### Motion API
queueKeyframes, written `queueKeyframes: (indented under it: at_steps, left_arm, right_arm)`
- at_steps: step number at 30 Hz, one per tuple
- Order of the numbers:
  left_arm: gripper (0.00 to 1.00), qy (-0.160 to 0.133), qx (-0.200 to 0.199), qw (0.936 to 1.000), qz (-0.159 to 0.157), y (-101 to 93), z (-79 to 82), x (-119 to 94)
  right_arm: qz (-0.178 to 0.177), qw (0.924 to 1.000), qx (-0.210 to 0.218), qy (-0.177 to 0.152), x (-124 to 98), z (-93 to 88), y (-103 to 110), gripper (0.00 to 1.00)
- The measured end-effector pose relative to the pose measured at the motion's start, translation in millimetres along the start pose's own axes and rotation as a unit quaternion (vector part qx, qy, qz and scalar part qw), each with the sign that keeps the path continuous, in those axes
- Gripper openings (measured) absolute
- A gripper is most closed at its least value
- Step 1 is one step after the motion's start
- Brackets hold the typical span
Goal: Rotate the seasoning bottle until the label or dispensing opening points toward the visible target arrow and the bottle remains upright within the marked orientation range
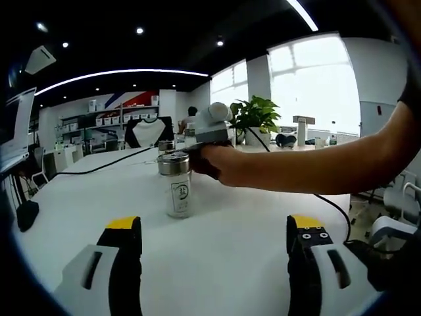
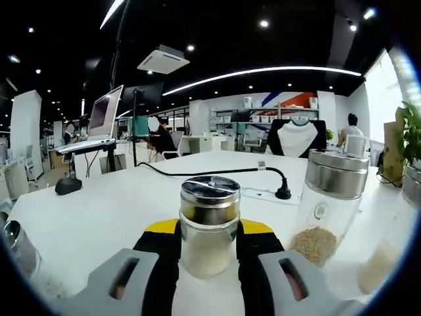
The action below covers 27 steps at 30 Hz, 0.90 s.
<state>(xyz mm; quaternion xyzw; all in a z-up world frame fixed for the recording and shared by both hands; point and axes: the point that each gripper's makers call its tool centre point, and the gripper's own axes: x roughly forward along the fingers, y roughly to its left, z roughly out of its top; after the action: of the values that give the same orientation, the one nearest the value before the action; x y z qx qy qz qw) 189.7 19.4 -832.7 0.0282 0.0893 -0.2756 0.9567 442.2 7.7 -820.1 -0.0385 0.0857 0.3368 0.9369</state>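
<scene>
Three seasoning bottles [image 2: 209, 224], one table [image 2: 99, 217]

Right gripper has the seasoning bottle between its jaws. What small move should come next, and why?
Probably a slow twist of the right gripper about the vertical axis, keeping the seasoning bottle upright. The jaws sit against both its sides, so it looks held, and its label can be turned. No arrow is clear here.
</scene>
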Motion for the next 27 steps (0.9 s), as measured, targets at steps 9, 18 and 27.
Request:
queueKeyframes:
  at_steps: [9, 18, 27]
  left_arm:
    - [0.95, -0.006, 0.003, 1.0000, 0.000, -4.9, 2.5, 1]
    - [0.94, -0.013, 0.005, 0.9999, -0.004, -9.4, 6.0, 2]
    - [0.92, -0.016, 0.012, 0.9998, -0.007, -12.5, 7.5, 6]
  right_arm:
    - [0.006, 0.9999, -0.011, -0.007, -27, 0.3, 7, 0.31]
    - [0.010, 0.9999, 0.004, -0.013, -72, 1.3, 4, 0.31]
    - [-0.004, 0.9997, 0.008, -0.025, -106, -1.0, -4, 0.31]
